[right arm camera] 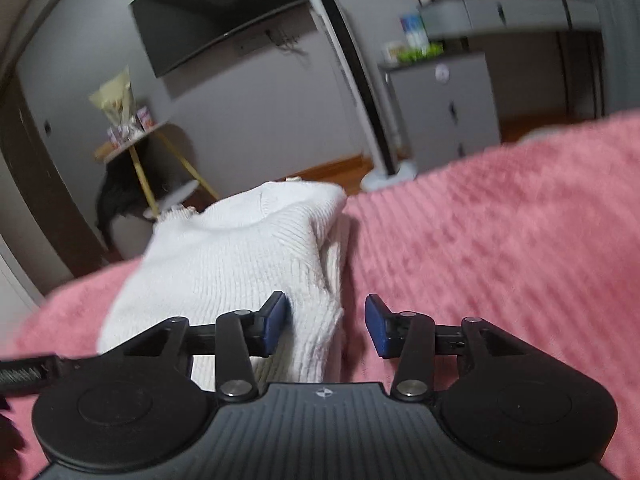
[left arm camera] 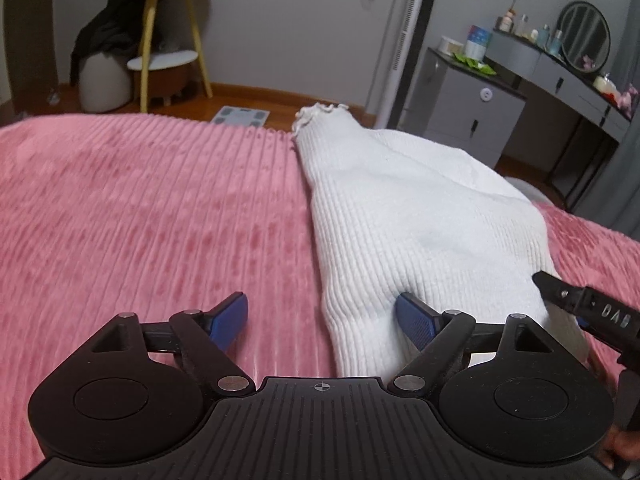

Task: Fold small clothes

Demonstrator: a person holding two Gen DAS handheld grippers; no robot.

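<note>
1. While the white ribbed knit garment [left arm camera: 400, 220] lies folded lengthwise on the pink ribbed bedspread [left arm camera: 140, 220], it is seen from the left wrist as a long strip running away from the camera, its frilled edge [left arm camera: 320, 114] at the far end near the edge of the bed.
2. From this view the left gripper [left arm camera: 322, 320] is seen with its jaws spread wide and nothing clamped: one blue pad rests over the bedspread, the other sits against the near end of the knit without pinching it.
3. At the right edge of the same view the tip of the right gripper [left arm camera: 576, 300] is seen just beside the garment's near right side.
4. Before any grip is taken, the near hem is best checked for squareness, so that both layers are caught together.
5. From the right wrist, which is blurred, the garment [right arm camera: 240, 256] is seen to the left and ahead, its folded edge raised a little from the pink bedspread [right arm camera: 500, 220].
6. Here the right gripper [right arm camera: 326, 322] is seen partly parted and holding nothing; its left pad lies over the knit, its right pad over the bedspread, with the garment's edge between them.
7. If the next fold is to be clean, both near corners are probably best pinched at matching points and carried evenly toward the frilled end.
</note>
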